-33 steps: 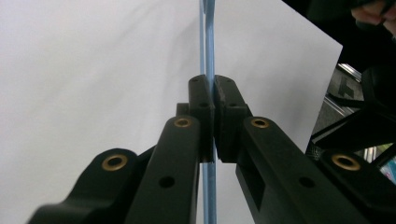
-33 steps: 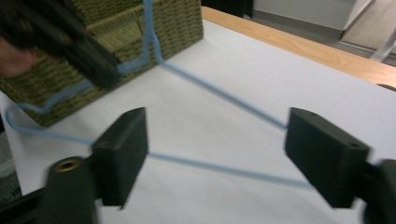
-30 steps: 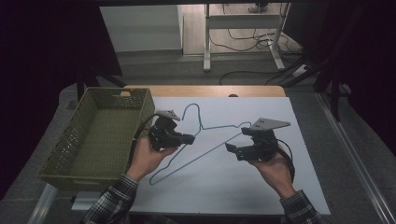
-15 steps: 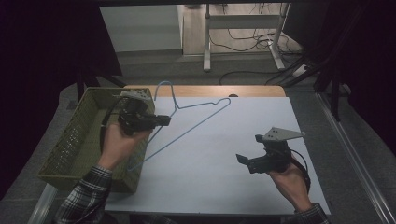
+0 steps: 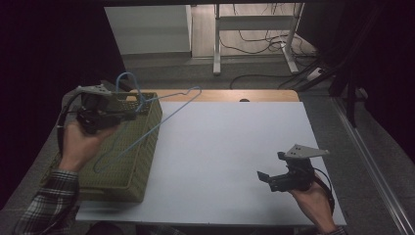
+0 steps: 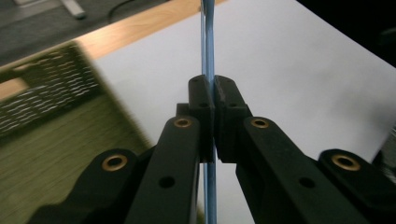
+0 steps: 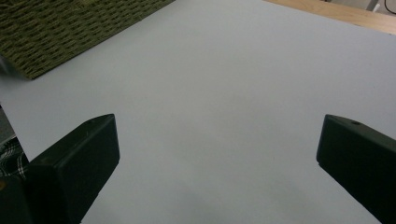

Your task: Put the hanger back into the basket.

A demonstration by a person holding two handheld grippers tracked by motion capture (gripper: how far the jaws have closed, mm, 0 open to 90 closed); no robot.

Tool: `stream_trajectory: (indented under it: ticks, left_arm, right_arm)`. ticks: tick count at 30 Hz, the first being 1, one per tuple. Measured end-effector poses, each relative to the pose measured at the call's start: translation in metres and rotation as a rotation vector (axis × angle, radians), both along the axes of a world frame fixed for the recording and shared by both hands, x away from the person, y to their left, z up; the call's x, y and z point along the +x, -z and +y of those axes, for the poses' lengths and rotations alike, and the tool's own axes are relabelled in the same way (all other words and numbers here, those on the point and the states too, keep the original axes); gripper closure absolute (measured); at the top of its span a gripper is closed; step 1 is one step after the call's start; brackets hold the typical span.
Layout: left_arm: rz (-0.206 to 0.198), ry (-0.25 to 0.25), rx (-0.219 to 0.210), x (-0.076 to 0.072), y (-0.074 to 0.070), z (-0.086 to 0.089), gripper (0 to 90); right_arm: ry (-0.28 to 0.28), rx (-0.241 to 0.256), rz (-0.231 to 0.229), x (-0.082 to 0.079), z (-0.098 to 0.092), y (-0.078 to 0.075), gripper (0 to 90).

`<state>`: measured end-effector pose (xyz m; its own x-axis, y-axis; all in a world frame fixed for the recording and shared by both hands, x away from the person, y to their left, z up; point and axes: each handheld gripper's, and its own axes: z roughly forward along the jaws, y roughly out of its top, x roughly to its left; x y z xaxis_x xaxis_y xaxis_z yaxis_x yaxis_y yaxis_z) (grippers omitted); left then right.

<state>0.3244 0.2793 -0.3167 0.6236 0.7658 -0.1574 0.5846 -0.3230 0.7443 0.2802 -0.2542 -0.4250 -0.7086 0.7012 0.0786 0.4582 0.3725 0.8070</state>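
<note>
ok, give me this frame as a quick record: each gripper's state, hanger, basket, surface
left gripper: shut on blue wire hanger, raised over basket
right gripper: open, holding nothing, above the white sheet
blue wire hanger: tilted, hook up at far end, lower part over basket
basket: olive woven, at table's left edge
surface: white sheet on wooden table

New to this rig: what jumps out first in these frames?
A blue wire hanger held over the green woven basket at table left, pinched in the left hand-held gripper, jaws shut on the wire. The right hand-held gripper is wide open over the bare white table.
</note>
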Motion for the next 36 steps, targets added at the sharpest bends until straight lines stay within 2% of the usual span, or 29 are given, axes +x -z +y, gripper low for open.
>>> stream_trajectory:
  ticks: [1,2,3,4,5,10,11,12,18,23,29,30,31,36]
  left_arm:
    - [-0.006,-0.024,0.000,-0.001,0.001,0.015,87.9]
    - [-0.006,-0.024,0.000,-0.001,0.001,0.015,87.9]
    - [-0.008,-0.046,0.005,-0.002,0.002,0.028,87.9]
    - [-0.008,-0.046,0.005,-0.002,0.002,0.028,87.9]
    - [-0.010,-0.065,0.012,-0.002,0.004,0.040,87.9]
    - [-0.006,-0.117,0.029,-0.002,0.012,0.066,87.9]
    - [-0.006,-0.117,0.029,-0.002,0.012,0.066,87.9]
    - [-0.009,-0.134,0.032,-0.003,0.016,0.077,87.9]
    - [-0.007,-0.183,0.031,-0.006,0.031,0.106,87.9]
    - [-0.005,-0.190,0.028,-0.008,0.045,0.119,87.9]
    - [0.009,-0.208,0.032,-0.003,0.069,0.126,87.9]
    - [0.009,-0.208,0.032,-0.003,0.069,0.126,87.9]
    - [0.017,-0.213,0.034,0.000,0.078,0.126,87.9]
    - [0.053,-0.227,0.030,0.010,0.102,0.126,87.8]
  right_arm:
    - [0.005,0.002,0.002,-0.001,-0.002,0.001,0.0]
    - [0.005,0.002,0.002,-0.001,-0.002,0.001,0.0]
    - [0.012,0.005,0.005,-0.002,-0.005,0.002,0.0]
    - [0.012,0.005,0.005,-0.002,-0.005,0.002,0.0]
    - [0.021,0.007,0.003,-0.003,-0.008,0.004,0.0]
    - [0.043,0.005,-0.004,-0.007,-0.015,0.005,0.0]
    - [0.050,0.004,-0.003,-0.008,-0.017,0.005,0.0]
    - [0.055,0.007,-0.004,-0.009,-0.018,0.006,0.0]
    - [0.068,0.005,0.003,-0.012,-0.022,0.009,0.0]
    - [0.069,-0.007,0.010,-0.011,-0.022,0.011,0.0]
    - [0.067,-0.018,0.013,-0.010,-0.021,0.014,0.0]
    - [0.069,-0.020,0.014,-0.010,-0.021,0.014,0.0]
    - [0.070,-0.022,0.016,-0.010,-0.021,0.015,0.0]
    - [0.063,-0.039,0.016,-0.010,-0.019,0.017,0.0]
